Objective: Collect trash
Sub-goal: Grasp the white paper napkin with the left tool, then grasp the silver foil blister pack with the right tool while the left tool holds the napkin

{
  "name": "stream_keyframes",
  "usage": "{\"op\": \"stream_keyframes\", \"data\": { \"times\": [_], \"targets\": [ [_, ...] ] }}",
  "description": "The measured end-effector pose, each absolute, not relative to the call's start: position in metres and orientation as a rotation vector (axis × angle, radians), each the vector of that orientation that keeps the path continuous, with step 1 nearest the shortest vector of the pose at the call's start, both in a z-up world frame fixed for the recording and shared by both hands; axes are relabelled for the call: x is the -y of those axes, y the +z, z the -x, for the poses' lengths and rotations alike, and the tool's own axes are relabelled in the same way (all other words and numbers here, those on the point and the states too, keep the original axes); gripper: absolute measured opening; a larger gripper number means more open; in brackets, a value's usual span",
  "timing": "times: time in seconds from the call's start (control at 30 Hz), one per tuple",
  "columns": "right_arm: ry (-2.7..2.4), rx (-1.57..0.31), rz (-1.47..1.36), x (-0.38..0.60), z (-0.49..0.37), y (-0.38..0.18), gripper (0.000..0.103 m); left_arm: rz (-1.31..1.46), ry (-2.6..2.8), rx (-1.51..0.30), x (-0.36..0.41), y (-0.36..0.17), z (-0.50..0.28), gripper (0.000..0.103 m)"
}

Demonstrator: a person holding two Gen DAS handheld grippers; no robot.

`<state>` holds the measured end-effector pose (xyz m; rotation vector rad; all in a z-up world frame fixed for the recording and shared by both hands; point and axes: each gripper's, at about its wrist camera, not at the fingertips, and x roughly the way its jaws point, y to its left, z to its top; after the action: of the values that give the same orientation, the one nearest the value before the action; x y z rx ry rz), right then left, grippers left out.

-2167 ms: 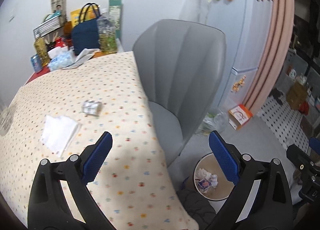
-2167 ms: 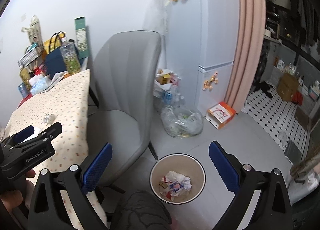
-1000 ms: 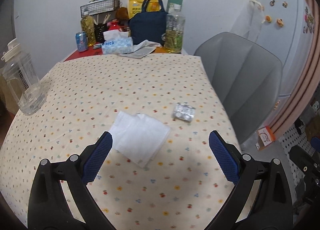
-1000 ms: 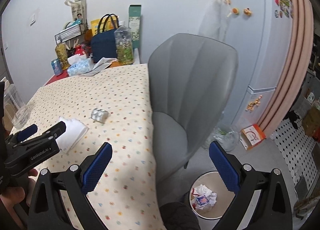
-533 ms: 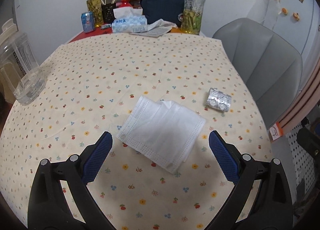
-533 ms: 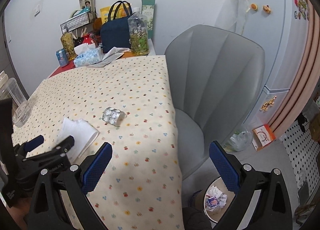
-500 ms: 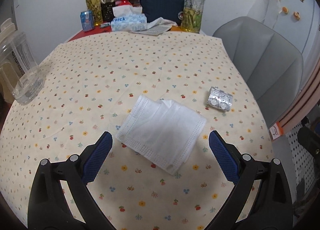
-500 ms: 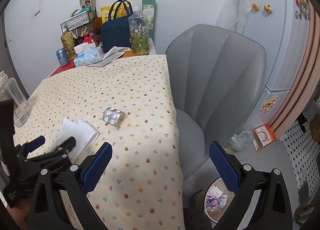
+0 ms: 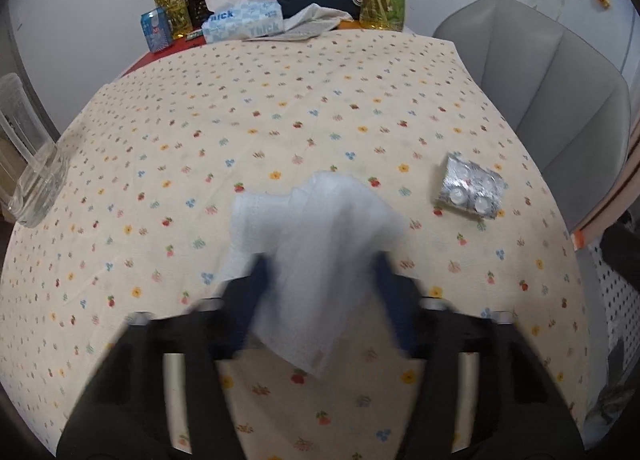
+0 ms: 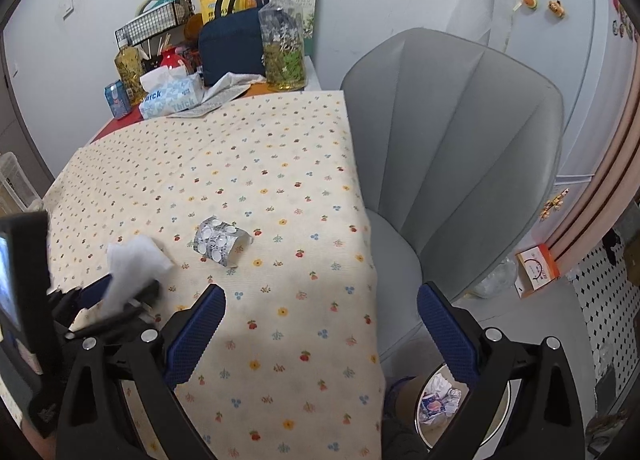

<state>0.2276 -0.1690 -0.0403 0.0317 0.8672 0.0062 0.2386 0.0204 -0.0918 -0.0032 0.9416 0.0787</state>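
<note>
White paper tissue [image 9: 316, 244] bunched up between the blue pads of the left gripper [image 9: 320, 276], jaws closing on it, pads blurred but already against the tissue's sides, free corner drooping toward the floral tablecloth [image 9: 280, 120]; in the right wrist view same tissue [image 10: 132, 260] sticking up from the left gripper [image 10: 120, 292] at lower left of the table; silver blister pack [image 9: 470, 190] lying flat on the cloth to the right of the tissue, apart from it, near the table edge by the grey chair [image 9: 552, 72]; same blister pack [image 10: 220, 242] slightly curled, just beyond the tissue in the right wrist view; right gripper [image 10: 320, 332] with jaws spread wide, nothing between the pads, hovering over the table's near right edge; trash bin [image 10: 444, 400] on the floor below the table edge, partly hidden behind the right gripper's finger, crumpled paper and wrappers inside; far end of the table cluttered: tissue box [image 10: 170, 96], navy bag [image 10: 232, 48], clear bottle [image 10: 282, 40]; clear jug [image 9: 28, 164] at the table's left edge.
</note>
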Motion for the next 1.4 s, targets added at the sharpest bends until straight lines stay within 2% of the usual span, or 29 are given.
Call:
{"op": "stream_keyframes", "data": {
  "times": [0.03,0.07,0.4,0.9,0.93,0.97,1.07,1.17,1.4],
  "targets": [
    [0.014,-0.873,-0.029,0.166,-0.231,-0.043,0.094,0.018,0.096,-0.943,-0.026,-0.09,-0.24,0.01],
    [0.022,-0.876,-0.025,0.162,-0.234,-0.045,0.094,0.044,0.1,-0.94,-0.034,-0.089,-0.242,0.006],
    [0.086,-0.896,0.008,0.125,-0.26,-0.054,0.094,0.103,0.19,-0.904,-0.079,-0.08,-0.248,0.005],
    [0.111,-0.943,0.043,0.094,-0.301,-0.08,0.089,0.133,0.219,-0.908,-0.104,-0.094,-0.263,0.005],
    [0.111,-0.948,0.043,0.093,-0.304,-0.083,0.087,0.133,0.22,-0.906,-0.104,-0.095,-0.264,0.005],
    [0.115,-0.954,0.04,0.093,-0.306,-0.085,0.08,0.133,0.22,-0.904,-0.103,-0.095,-0.265,0.005],
    [0.154,-0.989,0.023,0.092,-0.308,-0.091,0.051,0.127,0.224,-0.9,-0.102,-0.095,-0.264,0.005],
    [0.175,-0.972,0.024,0.091,-0.302,-0.086,0.046,0.132,0.221,-0.9,-0.101,-0.095,-0.264,0.005],
    [0.164,-0.931,0.015,0.103,-0.282,-0.065,0.046,0.135,0.194,-0.872,-0.09,-0.079,-0.252,0.005]
  ]
}}
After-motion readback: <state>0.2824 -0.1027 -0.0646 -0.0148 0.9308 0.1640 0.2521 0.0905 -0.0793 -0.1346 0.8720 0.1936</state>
